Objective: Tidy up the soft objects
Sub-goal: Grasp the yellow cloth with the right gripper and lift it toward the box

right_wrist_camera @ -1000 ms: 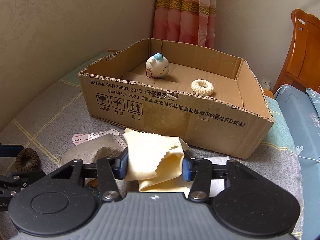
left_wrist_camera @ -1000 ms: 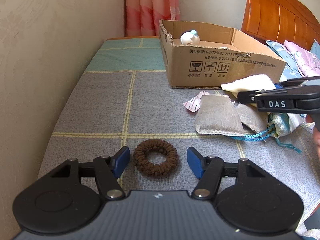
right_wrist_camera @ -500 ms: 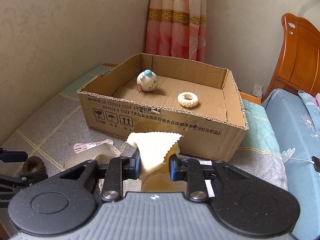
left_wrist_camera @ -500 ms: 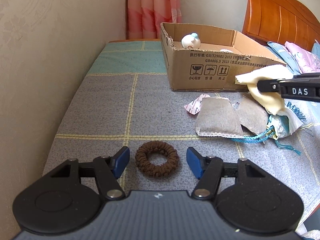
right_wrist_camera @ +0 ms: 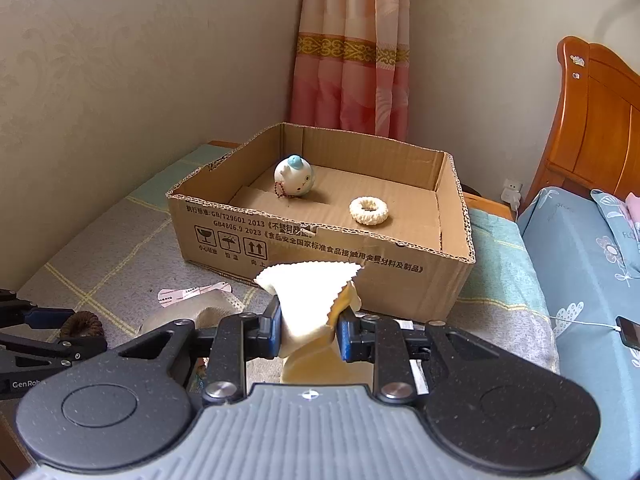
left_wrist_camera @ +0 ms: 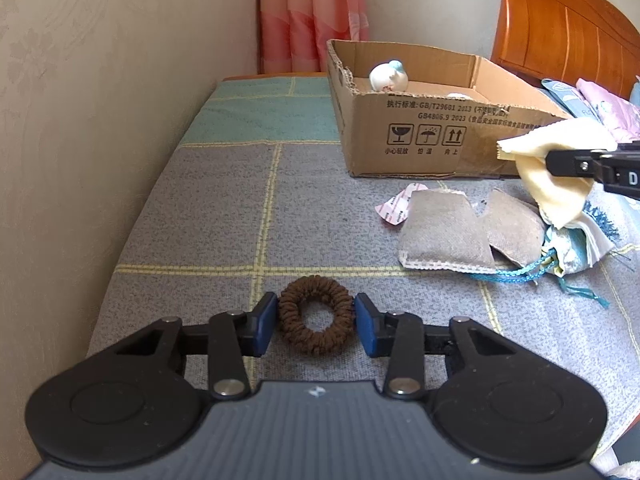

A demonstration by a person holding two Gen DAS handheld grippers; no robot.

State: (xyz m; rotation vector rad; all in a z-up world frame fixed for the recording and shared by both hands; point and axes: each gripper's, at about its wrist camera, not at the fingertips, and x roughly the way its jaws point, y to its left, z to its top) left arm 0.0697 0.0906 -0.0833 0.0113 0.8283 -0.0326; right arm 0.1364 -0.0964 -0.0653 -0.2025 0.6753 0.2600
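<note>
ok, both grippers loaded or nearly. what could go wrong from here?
1. The right gripper pinches only a bunched fold of the yellow cloth; its hanging tail could snag the cardboard box wall.
2. The left gripper has just been closing on the brown scrunchie; squeezed at its sides, it may squirt out.

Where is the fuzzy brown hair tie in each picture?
Left wrist view: the brown hair tie lies low in the middle, on the bed cover between the left gripper's blue pads.
Right wrist view: it sits at the far left edge, partly hidden.
Shared landmark: the cardboard box, beyond it in both views.
</note>
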